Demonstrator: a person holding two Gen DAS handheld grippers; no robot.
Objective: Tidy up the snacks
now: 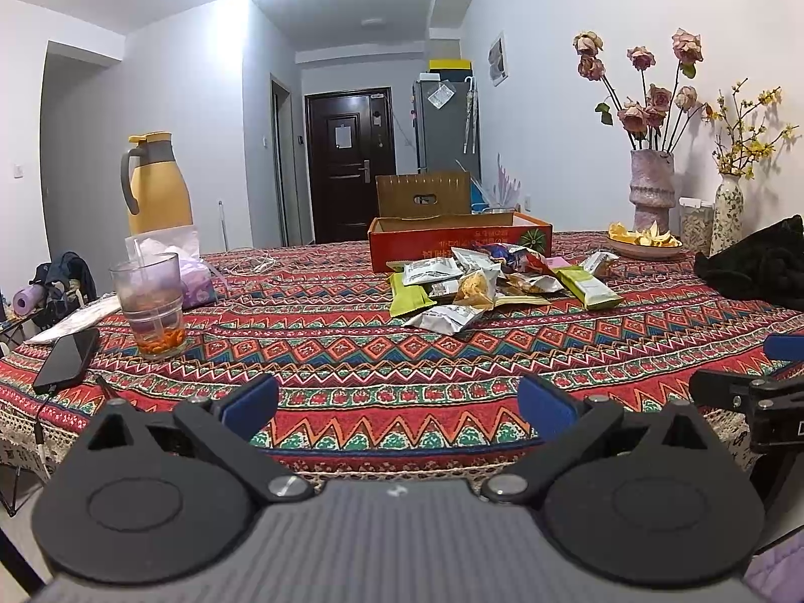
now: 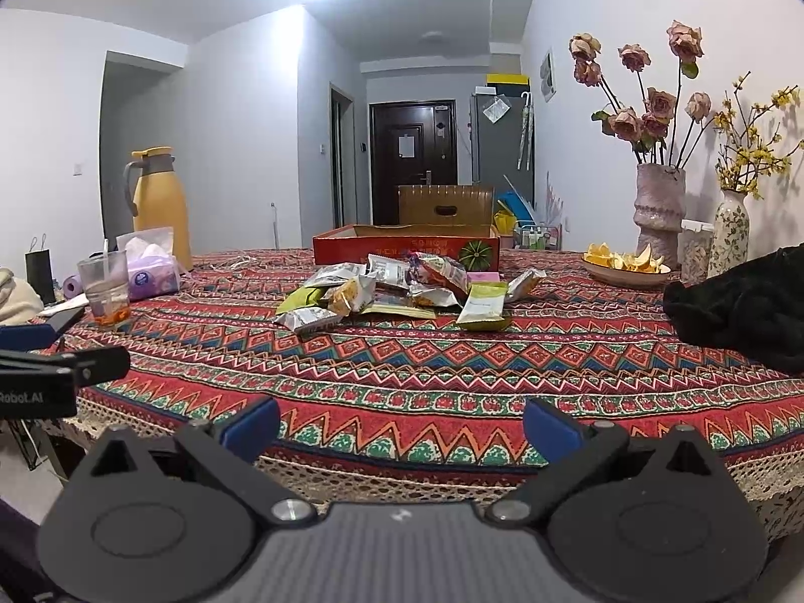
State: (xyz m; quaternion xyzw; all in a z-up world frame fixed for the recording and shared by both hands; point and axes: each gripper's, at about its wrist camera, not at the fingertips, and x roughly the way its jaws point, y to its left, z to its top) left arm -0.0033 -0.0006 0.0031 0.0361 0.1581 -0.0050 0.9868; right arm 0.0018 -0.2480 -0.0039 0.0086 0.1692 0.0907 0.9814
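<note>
Hovering low at the bench (image 1: 402,362) edge, left gripper (image 1: 397,409) jaws spread wide, empty | glass cup (image 1: 149,301) ahead-left of them | snack packets (image 1: 482,286) heaped straight ahead, red box (image 1: 460,241) just behind | right gripper (image 2: 401,424) jaws likewise apart, nothing between.

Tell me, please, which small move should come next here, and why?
Probably move the right gripper forward over the tablecloth toward the snack pile. Both grippers hang at the near table edge, jaws open and empty; the left gripper is equally far back. The packets lie loose in front of the open red box, so none can be grasped yet.
</note>
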